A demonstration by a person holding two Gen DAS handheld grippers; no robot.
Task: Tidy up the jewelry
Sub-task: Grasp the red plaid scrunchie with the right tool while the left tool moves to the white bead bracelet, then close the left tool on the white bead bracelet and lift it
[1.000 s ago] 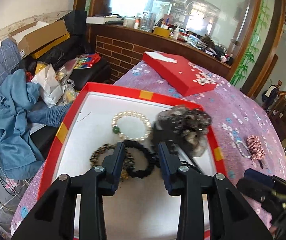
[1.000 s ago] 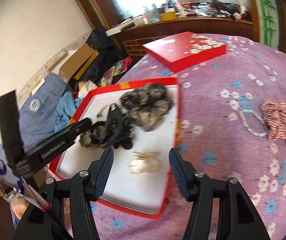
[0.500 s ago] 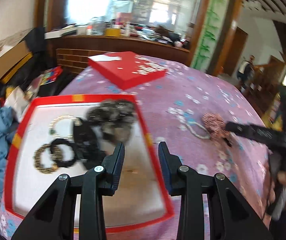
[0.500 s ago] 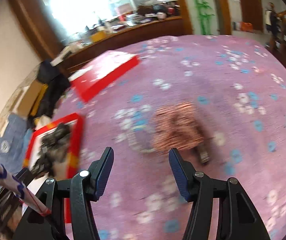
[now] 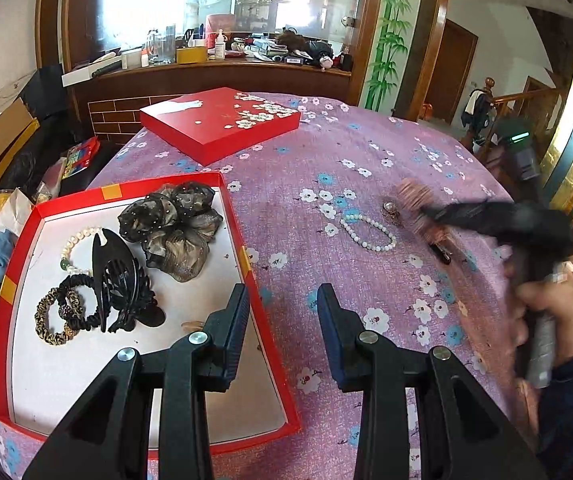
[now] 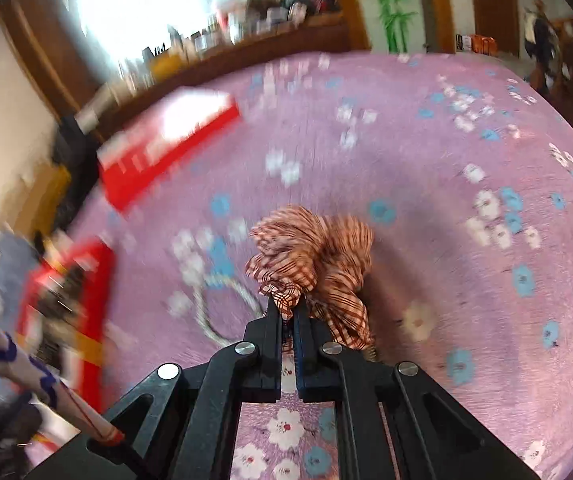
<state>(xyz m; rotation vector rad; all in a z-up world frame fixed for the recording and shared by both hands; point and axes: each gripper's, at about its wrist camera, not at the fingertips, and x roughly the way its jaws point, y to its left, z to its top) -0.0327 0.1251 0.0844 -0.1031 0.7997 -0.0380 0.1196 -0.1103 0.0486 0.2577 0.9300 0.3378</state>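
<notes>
Right hand-held gripper [image 6: 289,306] just clamped on checked scrunchie [image 6: 312,256]; left hand-held gripper [image 5: 282,312] parted, empty.

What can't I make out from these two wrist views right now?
- Right wrist view: the red tray and its contents are smeared by motion blur.
- Right wrist view: the white bead bracelet is blurred and partly behind the right gripper.
- Left wrist view: the checked scrunchie is blurred, its grip unreadable.
- Left wrist view: a small pale item is hidden behind the left gripper.

Motion blur smears the red lid [image 6: 166,148], the red tray [image 6: 82,292] and the white bead bracelet [image 6: 206,312].
</notes>
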